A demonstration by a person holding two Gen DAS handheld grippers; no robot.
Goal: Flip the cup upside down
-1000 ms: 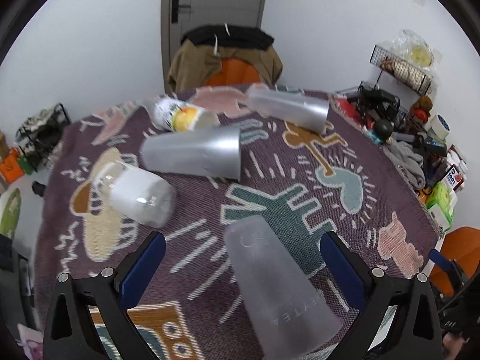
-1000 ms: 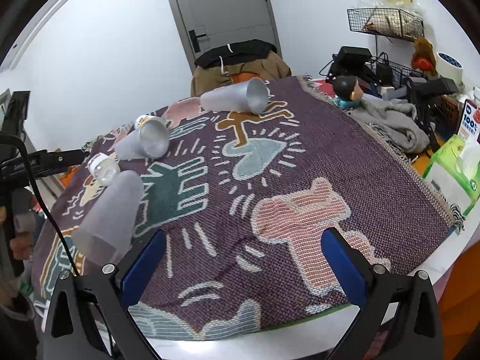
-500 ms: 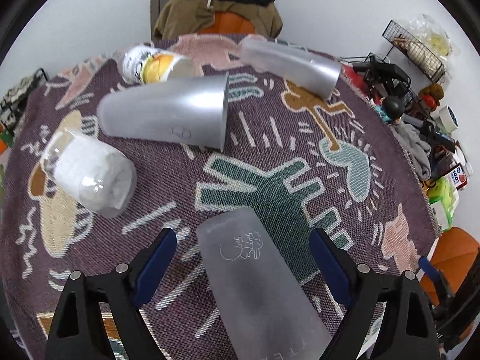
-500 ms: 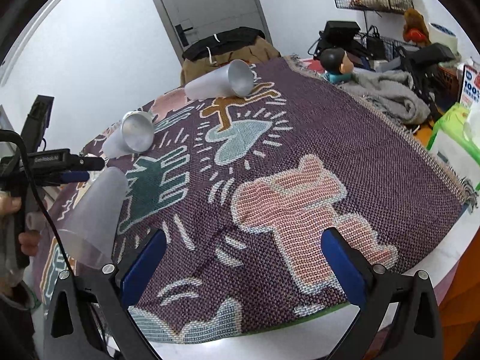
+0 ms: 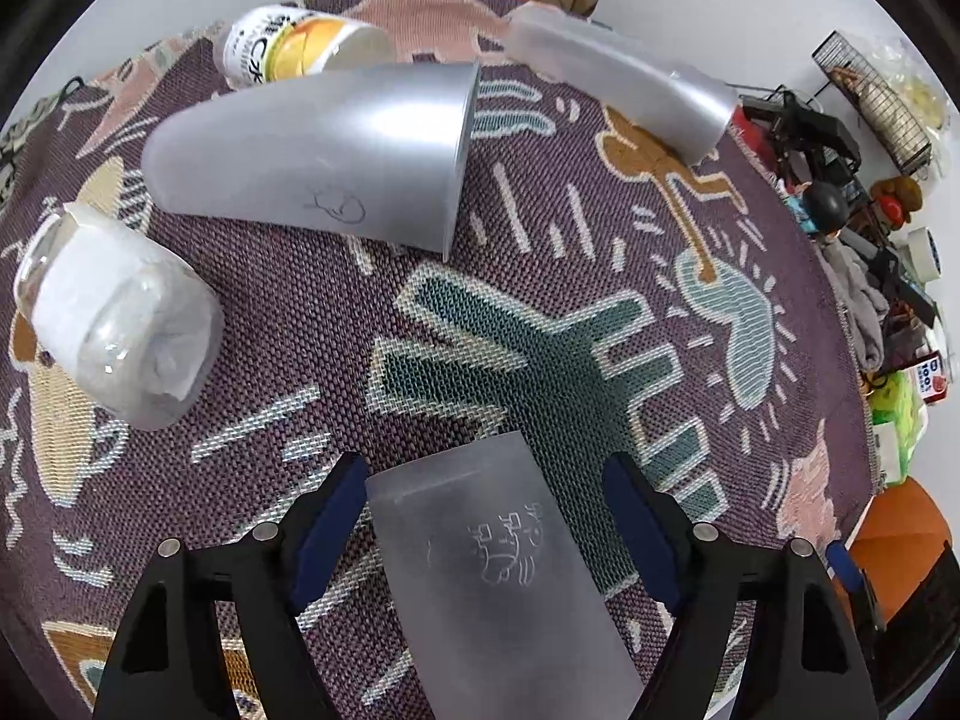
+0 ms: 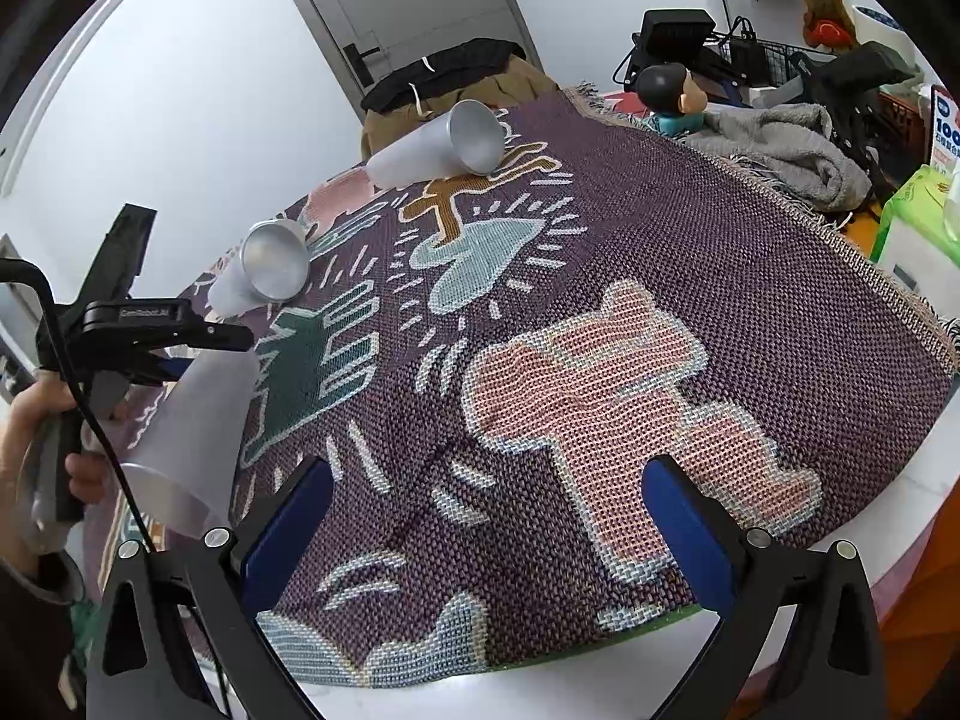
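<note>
A frosted translucent cup [image 5: 498,576] lies on its side on the patterned cloth, base pointing away from me, between the fingers of my left gripper [image 5: 486,516]. The jaws are open and straddle the cup near its base; whether the pads touch it I cannot tell. The right wrist view shows the same cup [image 6: 186,438] at the left with the left gripper [image 6: 150,336] over it. My right gripper [image 6: 486,516] is open and empty above the cloth's near edge.
Two more frosted cups [image 5: 324,150] [image 5: 624,84] lie on their sides farther back, with an orange-labelled bottle [image 5: 294,42] and a clear jar [image 5: 114,318] at the left. Clutter, a grey towel [image 6: 786,150] and a doll sit beyond the table's right edge.
My left gripper has moved forward and down over the near cup, so its fingers now straddle it. The right gripper has shifted slightly and stays open.
</note>
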